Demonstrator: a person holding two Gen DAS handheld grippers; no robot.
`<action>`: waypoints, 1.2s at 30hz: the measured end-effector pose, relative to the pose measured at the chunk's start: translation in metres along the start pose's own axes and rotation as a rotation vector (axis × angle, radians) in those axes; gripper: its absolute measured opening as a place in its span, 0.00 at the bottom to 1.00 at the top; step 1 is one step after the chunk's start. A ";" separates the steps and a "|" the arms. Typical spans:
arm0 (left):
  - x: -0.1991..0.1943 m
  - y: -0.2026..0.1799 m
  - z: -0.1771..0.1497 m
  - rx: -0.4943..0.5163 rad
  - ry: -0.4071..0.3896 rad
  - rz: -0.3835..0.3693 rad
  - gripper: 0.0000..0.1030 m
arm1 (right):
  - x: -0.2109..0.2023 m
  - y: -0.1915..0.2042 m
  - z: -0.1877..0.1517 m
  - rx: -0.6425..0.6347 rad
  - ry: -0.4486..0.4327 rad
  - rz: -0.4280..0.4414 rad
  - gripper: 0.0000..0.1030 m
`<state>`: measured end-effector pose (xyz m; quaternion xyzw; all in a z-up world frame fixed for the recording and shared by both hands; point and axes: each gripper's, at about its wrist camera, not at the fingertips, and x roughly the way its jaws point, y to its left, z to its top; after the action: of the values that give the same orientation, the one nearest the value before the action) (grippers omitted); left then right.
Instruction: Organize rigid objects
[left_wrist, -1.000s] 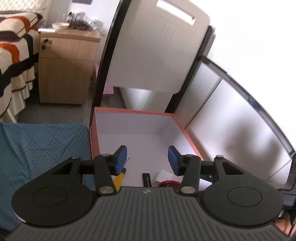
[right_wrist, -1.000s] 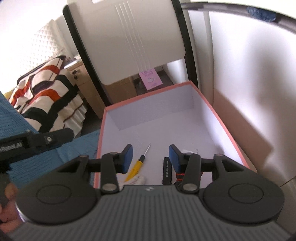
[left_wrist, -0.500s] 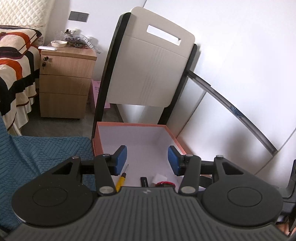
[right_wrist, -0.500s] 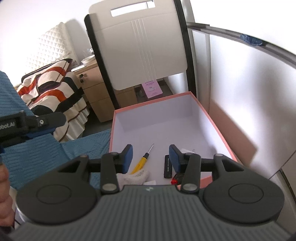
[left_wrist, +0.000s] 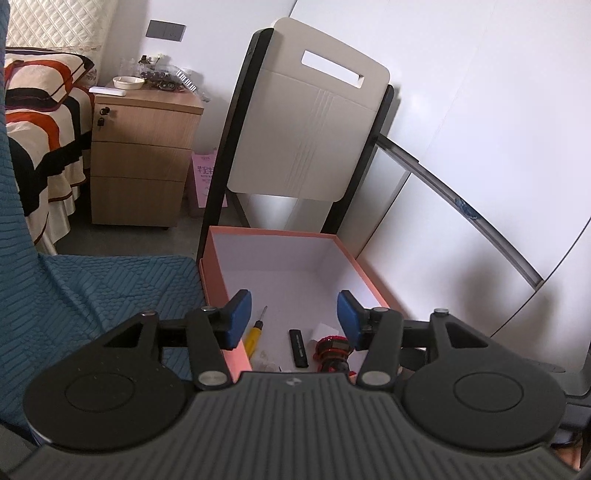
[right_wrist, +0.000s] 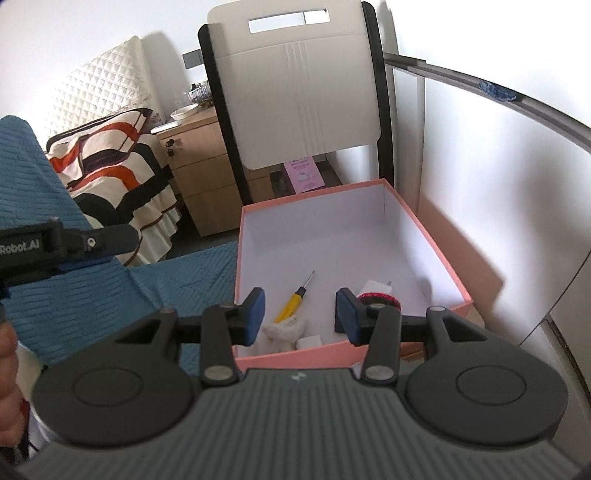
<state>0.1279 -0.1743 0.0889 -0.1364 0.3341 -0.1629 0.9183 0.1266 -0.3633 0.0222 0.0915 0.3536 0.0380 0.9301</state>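
My left gripper (left_wrist: 291, 319) hangs with its jaws spread wide and nothing between the blue pads; my right gripper (right_wrist: 301, 314) is the same, wide and empty.

The left wrist view gives me the black stick (left_wrist: 298, 348) lying flat on the white floor of the pink box (left_wrist: 275, 233), low in the centre of the frame; the right view hides that stick behind the right finger. The right view in turn shows a crumpled white lump (right_wrist: 286, 329) and a small white block (right_wrist: 309, 341) by the box's near wall, of which the left view catches only scraps at the housing's edge. The right view also catches my left gripper (right_wrist: 62, 245) as a dark bar at the left edge of the frame.

The yellow-handled screwdriver (left_wrist: 255, 330) (right_wrist: 293, 302) lies in the lower centre of both frames, seen through the gap between the pads, nearer the left-hand pad, its tip pointing up-frame. The red and black round object (left_wrist: 332, 349) (right_wrist: 378, 298) sits beside the right-hand pad in both views, partly covered by it in the right one. A white piece (left_wrist: 325, 328) (right_wrist: 376, 286) lies just above it.

I count one box, one screwdriver, one black stick, one red round object. The box stands just beside a blue textured cover (left_wrist: 92, 291), with a white chair back (left_wrist: 310, 136) at upper centre.
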 end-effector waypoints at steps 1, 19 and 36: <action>-0.002 0.000 -0.002 0.002 -0.002 -0.001 0.58 | -0.002 0.001 -0.002 0.004 0.005 0.004 0.46; -0.026 -0.011 -0.025 0.088 -0.010 0.025 0.97 | -0.014 0.008 -0.022 -0.014 0.031 -0.053 0.92; -0.012 0.000 -0.029 0.035 0.008 0.101 0.98 | -0.010 0.007 -0.029 -0.002 0.058 -0.056 0.92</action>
<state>0.1001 -0.1737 0.0739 -0.1027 0.3411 -0.1228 0.9263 0.0997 -0.3535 0.0089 0.0794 0.3829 0.0153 0.9202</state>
